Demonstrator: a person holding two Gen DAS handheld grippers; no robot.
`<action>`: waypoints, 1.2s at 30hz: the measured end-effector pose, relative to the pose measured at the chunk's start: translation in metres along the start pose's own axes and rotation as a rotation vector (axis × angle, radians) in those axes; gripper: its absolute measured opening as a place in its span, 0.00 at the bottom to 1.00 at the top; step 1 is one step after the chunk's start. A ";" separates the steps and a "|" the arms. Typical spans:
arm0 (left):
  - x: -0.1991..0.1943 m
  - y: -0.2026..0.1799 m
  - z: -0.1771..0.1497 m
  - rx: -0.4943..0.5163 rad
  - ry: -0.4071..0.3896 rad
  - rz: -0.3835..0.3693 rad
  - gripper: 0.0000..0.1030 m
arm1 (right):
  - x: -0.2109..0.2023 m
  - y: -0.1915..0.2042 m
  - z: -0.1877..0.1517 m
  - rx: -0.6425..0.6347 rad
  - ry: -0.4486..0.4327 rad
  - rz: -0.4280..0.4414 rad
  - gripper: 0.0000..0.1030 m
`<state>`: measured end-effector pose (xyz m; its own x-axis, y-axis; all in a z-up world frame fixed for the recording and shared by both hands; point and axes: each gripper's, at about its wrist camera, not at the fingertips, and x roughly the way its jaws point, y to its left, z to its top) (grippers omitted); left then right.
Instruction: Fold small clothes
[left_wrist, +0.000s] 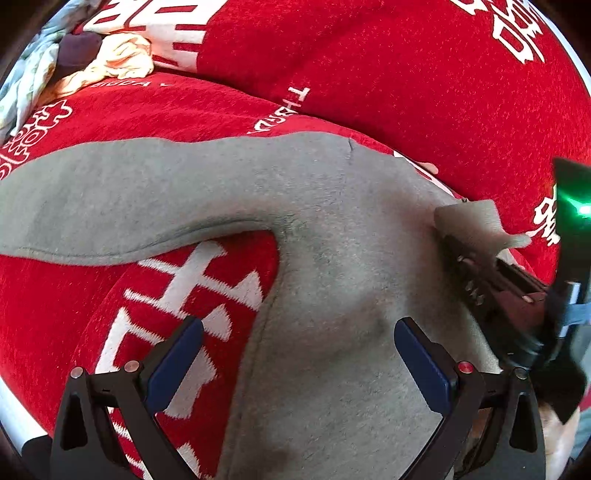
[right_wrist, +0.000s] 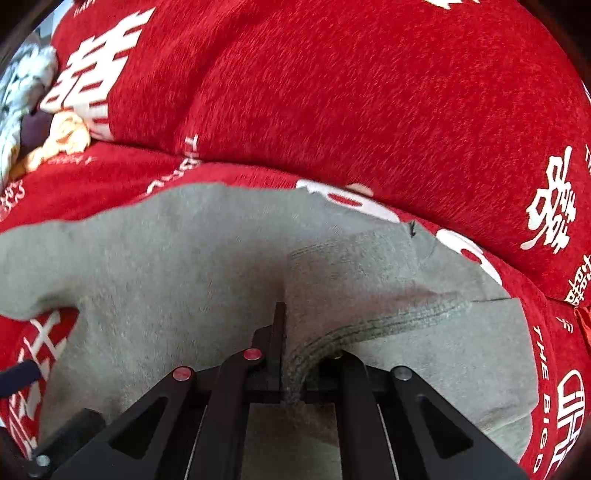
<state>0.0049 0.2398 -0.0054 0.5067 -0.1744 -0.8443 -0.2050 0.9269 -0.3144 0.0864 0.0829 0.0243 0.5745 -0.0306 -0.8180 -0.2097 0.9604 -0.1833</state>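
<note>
one grey garment lies spread on a red cover with white lettering, one leg reaching off to the left. a heap of pale and dark clothes sits well apart at the far left corner. nothing blocks the garment. the left gripper hangs released, wide open, over the grey cloth. the right gripper is clenched on the garment's ribbed edge, lifting a fold.
</note>
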 end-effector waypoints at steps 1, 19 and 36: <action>-0.001 0.001 -0.001 -0.002 -0.001 -0.002 1.00 | 0.002 0.003 -0.001 -0.008 0.015 0.006 0.09; -0.043 -0.008 0.000 -0.005 -0.087 0.000 1.00 | -0.074 -0.060 0.009 0.096 -0.105 0.285 0.60; 0.063 -0.164 0.027 0.325 0.041 0.028 1.00 | -0.002 -0.208 -0.062 0.299 0.072 -0.073 0.63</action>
<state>0.0934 0.0859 0.0045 0.4692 -0.1543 -0.8695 0.0634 0.9880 -0.1412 0.0797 -0.1344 0.0301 0.5197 -0.1113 -0.8470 0.0775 0.9935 -0.0830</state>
